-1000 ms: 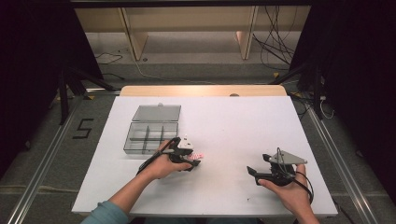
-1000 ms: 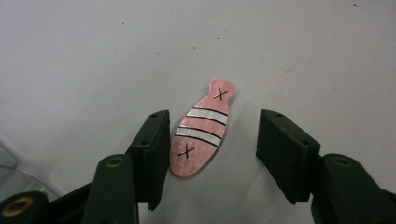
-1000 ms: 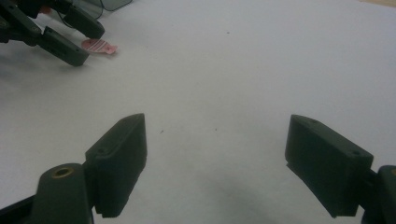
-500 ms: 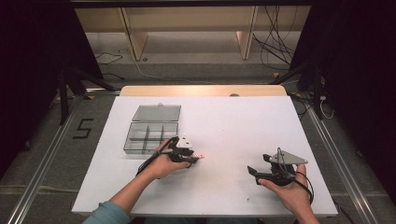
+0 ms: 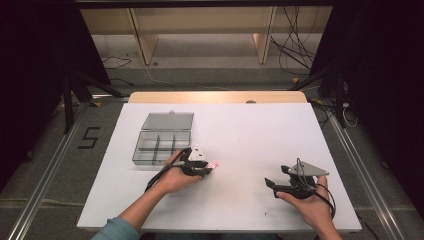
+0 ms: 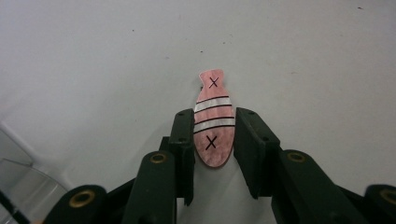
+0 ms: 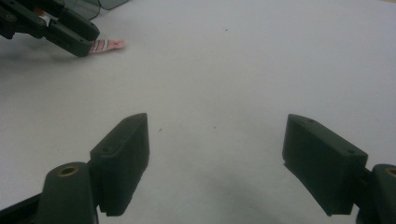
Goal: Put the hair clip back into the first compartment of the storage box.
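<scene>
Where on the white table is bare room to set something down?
Bare: the white table right of the clear compartment box, and between the left tongs and right tongs. Crowded: around the box and the pink striped fish piece.

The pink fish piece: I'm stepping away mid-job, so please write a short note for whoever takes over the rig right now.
Left tool: jaws have just been closing, now pressing both sides of the pink fish piece, which lies flat on the white table.
Right tool: open, holding nothing, resting apart at the table's right.
Compartment box: lid open, beside the left hand.
Done: fish gripped.
Left: lift it; probably place it in the box.
</scene>
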The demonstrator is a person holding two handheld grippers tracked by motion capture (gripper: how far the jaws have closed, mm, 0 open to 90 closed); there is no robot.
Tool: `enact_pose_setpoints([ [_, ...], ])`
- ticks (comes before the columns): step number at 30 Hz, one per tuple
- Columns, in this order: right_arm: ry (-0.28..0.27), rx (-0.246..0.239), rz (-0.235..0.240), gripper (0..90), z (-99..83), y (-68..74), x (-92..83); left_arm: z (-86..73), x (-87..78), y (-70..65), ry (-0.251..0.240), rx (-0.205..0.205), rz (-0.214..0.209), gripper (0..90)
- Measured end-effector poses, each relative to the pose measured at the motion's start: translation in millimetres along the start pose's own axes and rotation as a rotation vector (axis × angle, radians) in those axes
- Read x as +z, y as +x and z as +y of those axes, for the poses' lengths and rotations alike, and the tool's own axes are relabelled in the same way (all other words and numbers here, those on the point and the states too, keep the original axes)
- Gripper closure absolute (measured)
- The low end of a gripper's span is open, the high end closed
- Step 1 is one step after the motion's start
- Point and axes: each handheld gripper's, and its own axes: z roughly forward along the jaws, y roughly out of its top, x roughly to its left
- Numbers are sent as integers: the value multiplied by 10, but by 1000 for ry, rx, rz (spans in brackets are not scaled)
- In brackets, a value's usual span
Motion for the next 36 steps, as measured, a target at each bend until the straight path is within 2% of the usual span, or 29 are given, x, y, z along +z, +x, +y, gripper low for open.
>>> enact_pose_setpoints([
  [10,2,0,2,242,-1,-1,8,-27,-6,-19,-21,5,12,684],
  [14,1,4,5,244,-3,-3,11,-38,-6,-2,-32,3,2,684],
  [36,-2,9,7,245,-2,-4,12,-13,-47,-32,-44,45,17,686],
])
